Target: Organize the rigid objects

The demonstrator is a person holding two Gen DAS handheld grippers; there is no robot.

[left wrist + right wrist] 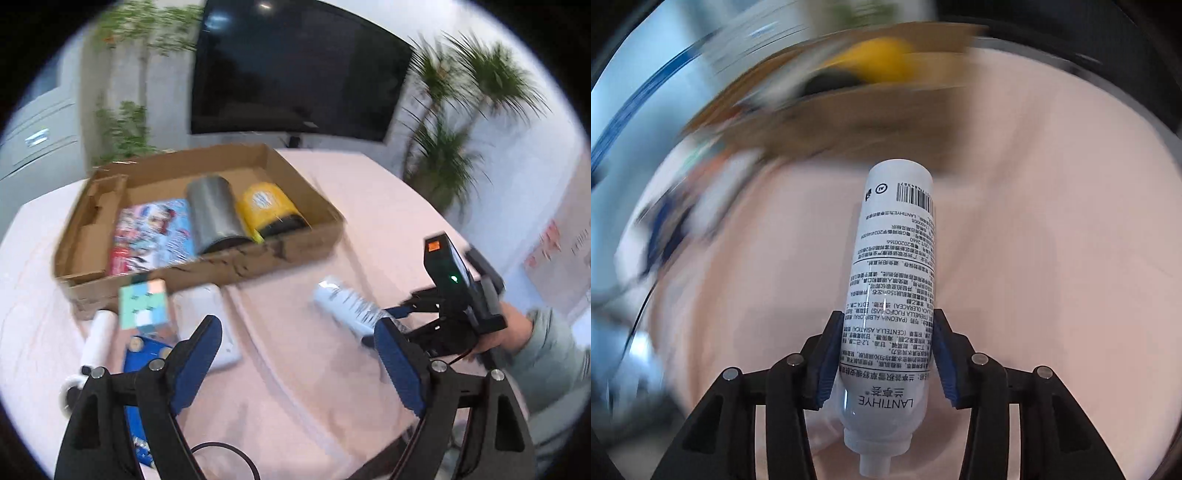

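My right gripper (886, 325) is shut on a white spray can (892, 266) and holds it above the pink tablecloth, base pointing toward the cardboard box (849, 122). In the left wrist view the can (343, 308) and right gripper (391, 317) are at the right. My left gripper (299, 332) is open and empty over the table. The cardboard box (295, 247) holds a colourful packet (155, 232), a grey cylinder (214, 214) and a yellow container (269, 210). A pastel puzzle cube (142, 302), a white flat case (207, 321), a white tube (98, 336) and a blue item (144, 350) lie in front of the box.
A black screen (295, 70) hangs on the far wall, with plants (454, 122) on both sides. A black cable (236, 454) loops near the front table edge. The right wrist view is strongly motion-blurred.
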